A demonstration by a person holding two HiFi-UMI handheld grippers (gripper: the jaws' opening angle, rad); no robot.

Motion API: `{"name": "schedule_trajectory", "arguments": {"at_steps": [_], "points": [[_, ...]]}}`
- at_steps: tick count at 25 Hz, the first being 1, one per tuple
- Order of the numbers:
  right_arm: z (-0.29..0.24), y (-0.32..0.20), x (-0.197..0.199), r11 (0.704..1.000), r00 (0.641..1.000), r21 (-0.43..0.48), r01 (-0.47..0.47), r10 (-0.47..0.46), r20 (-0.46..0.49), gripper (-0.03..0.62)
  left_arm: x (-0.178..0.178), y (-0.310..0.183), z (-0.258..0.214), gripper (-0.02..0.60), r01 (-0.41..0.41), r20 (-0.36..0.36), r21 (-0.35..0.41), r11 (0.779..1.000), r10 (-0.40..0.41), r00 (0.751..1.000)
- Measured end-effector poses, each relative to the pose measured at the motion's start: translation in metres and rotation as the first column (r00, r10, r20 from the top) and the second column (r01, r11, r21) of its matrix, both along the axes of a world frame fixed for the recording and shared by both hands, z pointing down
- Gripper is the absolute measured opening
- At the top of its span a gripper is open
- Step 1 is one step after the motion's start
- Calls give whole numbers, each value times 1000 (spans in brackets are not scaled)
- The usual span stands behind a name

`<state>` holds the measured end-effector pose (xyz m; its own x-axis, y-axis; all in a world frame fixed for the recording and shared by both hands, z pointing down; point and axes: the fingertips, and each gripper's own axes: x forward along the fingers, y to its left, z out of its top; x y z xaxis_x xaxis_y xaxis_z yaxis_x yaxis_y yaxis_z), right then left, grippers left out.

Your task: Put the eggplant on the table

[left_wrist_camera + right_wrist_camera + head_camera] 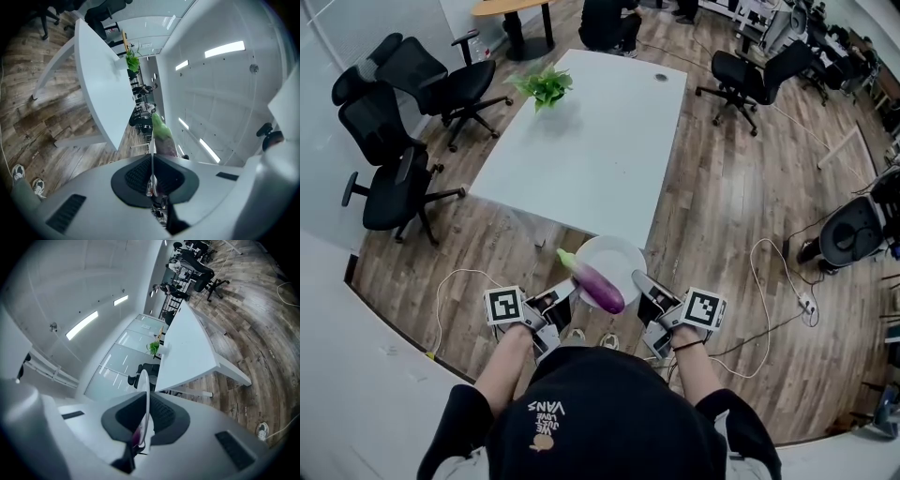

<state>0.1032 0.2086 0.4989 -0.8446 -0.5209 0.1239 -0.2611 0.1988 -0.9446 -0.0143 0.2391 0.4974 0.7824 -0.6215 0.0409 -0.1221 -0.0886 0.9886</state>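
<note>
A purple eggplant (598,284) with a green stem end lies on a white plate (622,253), held in the air just short of the near end of the white table (591,150). My left gripper (565,296) is shut on the plate's left rim, and my right gripper (643,286) is shut on its right rim. In the left gripper view the plate's edge (151,154) runs as a thin line between the jaws of the left gripper (152,176), with the eggplant (162,137) beyond it. In the right gripper view the plate's edge (146,394) sits between the jaws of the right gripper (144,420).
A small green plant (544,86) stands near the table's far left corner. Black office chairs (398,141) stand at the left and another (748,77) at the far right. White cables (769,281) lie on the wood floor to the right.
</note>
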Motion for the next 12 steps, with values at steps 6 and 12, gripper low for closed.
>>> {"name": "schedule_trajectory", "arguments": {"at_steps": [6, 12], "points": [[12, -6, 3, 999, 999, -16, 37, -37, -5, 31, 1, -5, 8, 23, 36, 14, 6, 999, -36, 999], [16, -23, -4, 999, 999, -25, 47, -47, -5, 31, -4, -21, 10, 23, 51, -3, -4, 999, -51, 999]]}}
